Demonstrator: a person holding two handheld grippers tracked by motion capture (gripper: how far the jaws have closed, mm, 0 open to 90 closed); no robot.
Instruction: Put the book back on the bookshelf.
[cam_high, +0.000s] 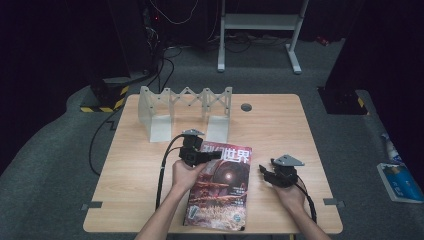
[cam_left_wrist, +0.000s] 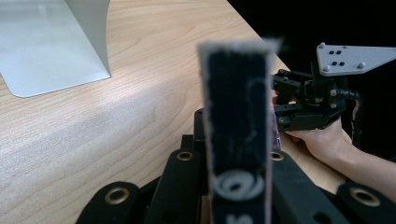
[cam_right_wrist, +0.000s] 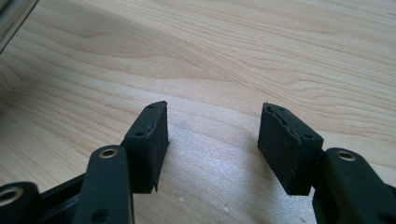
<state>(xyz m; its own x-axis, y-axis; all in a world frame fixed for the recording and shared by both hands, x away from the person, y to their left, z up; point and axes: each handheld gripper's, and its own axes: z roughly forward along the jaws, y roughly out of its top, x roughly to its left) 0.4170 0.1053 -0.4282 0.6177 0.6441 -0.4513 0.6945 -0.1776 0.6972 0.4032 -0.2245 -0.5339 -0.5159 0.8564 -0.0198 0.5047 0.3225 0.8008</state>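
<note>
The left gripper (cam_high: 212, 155) is clenching its jaws on the top edge of the magazine (cam_high: 220, 187), which is lying on the wooden surface (cam_high: 135, 165) just in front of the grey folding rack (cam_high: 185, 112). The right gripper (cam_right_wrist: 212, 144), beside the magazine, is holding its jaws spread wide with nothing between them, above bare wood.

High view above the table (cam_high: 280, 120) looking forward and down, claw views close over its wood, shared.
</note>
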